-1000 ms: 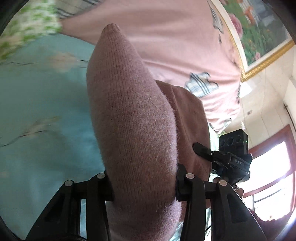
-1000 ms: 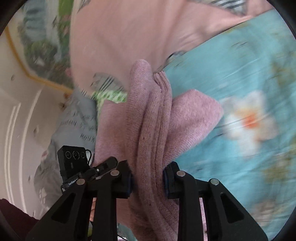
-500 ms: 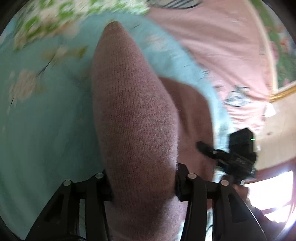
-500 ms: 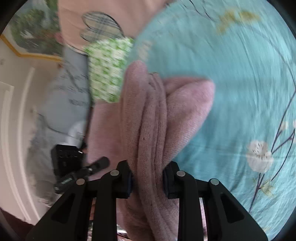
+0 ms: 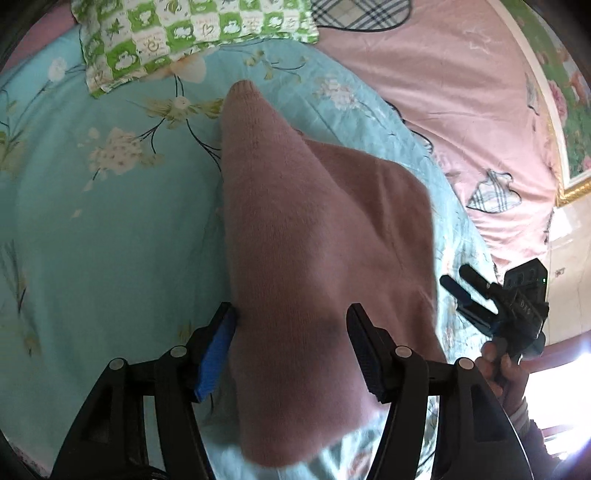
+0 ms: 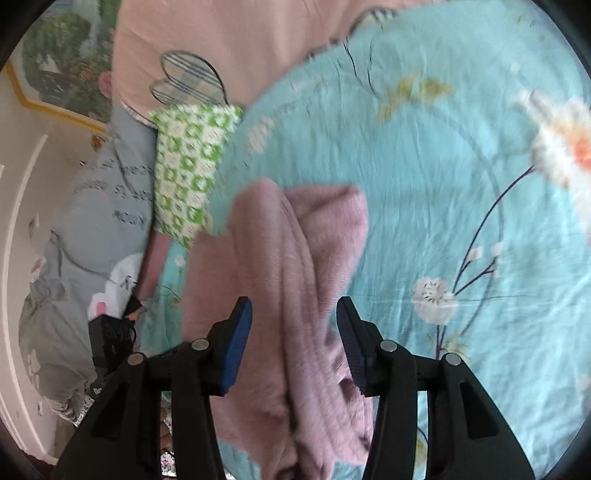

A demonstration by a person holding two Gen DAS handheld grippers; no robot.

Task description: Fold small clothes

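Both grippers, left gripper (image 5: 291, 349) and right gripper (image 6: 294, 341), have just been opening and now stand spread around the pink knitted garment (image 5: 314, 236) lying between their jaws on the bed, soft, light, floppy knitwear best pinched at a folded edge.

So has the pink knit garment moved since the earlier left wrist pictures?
Yes. The pink knit garment has come off the pink quilt onto the teal floral sheet, nearer the green checked cloth.

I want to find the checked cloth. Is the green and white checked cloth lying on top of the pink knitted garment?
No, the green and white checked cloth lies apart from the pink knitted garment, with blue flowered sheet between them.
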